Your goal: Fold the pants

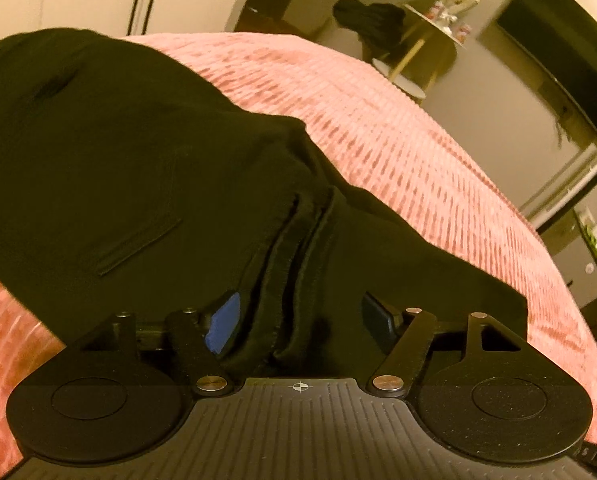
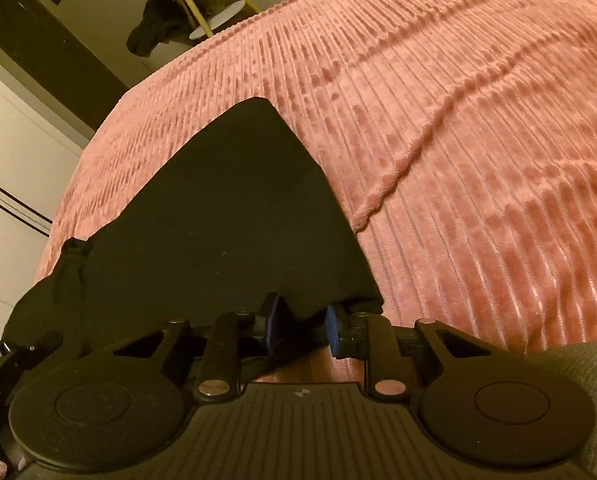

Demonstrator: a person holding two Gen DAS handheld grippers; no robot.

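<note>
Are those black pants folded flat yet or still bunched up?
Still bunched: the pants hump up off the bed, waistband layers gathered in the left claw.

Quick tally of what's showing up here. One pair of black pants (image 1: 138,152) is lying on one bed with a pink ribbed bedspread (image 1: 378,128). Two hand-held grippers are showing, one per view: the left hand-held gripper (image 1: 302,320) and the right hand-held gripper (image 2: 302,320), each sporting two fingers with blue pads (image 1: 224,322), so four fingers total. One small round side table (image 1: 430,28) with yellow legs is sitting in the background, with one dark garment (image 1: 368,16) hanging off it. A few small items are sitting on top of that table, too blurry to count properly. One dark flat screen (image 1: 558,48) is hanging on the wall.
</note>
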